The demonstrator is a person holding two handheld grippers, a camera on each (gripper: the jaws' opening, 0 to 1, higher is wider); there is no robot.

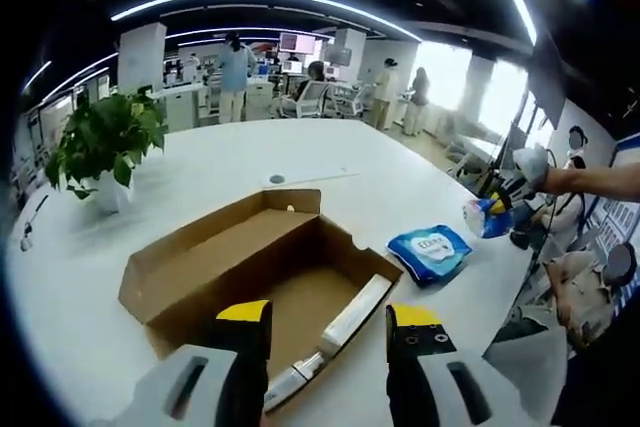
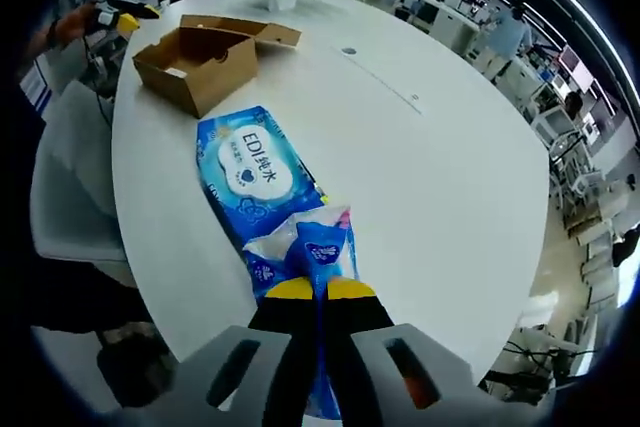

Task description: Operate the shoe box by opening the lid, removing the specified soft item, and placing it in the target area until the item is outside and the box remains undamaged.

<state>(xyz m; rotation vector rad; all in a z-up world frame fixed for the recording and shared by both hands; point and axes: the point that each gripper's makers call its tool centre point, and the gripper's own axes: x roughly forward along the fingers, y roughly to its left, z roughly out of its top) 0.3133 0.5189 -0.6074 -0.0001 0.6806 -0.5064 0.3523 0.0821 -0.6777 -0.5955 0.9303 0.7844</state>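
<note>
The brown cardboard shoe box (image 1: pixel 250 257) stands on the white table with its lid folded back; it is also in the right gripper view (image 2: pixel 195 62). My left gripper (image 1: pixel 328 315) is open just above the box's near end, nothing between its jaws. My right gripper (image 2: pixel 320 289) is shut on a small blue-and-white soft tissue pack (image 2: pixel 318 242). That gripper and its pack appear at the table's right edge (image 1: pixel 488 217) in the left gripper view. A larger blue wet-wipes pack (image 2: pixel 248 169) lies flat on the table beside the box (image 1: pixel 430 252).
A long white piece (image 1: pixel 352 315) lies inside the box. A potted plant (image 1: pixel 105 147) stands at the table's far left. A chair (image 2: pixel 65 207) sits by the table edge. People stand among desks in the background.
</note>
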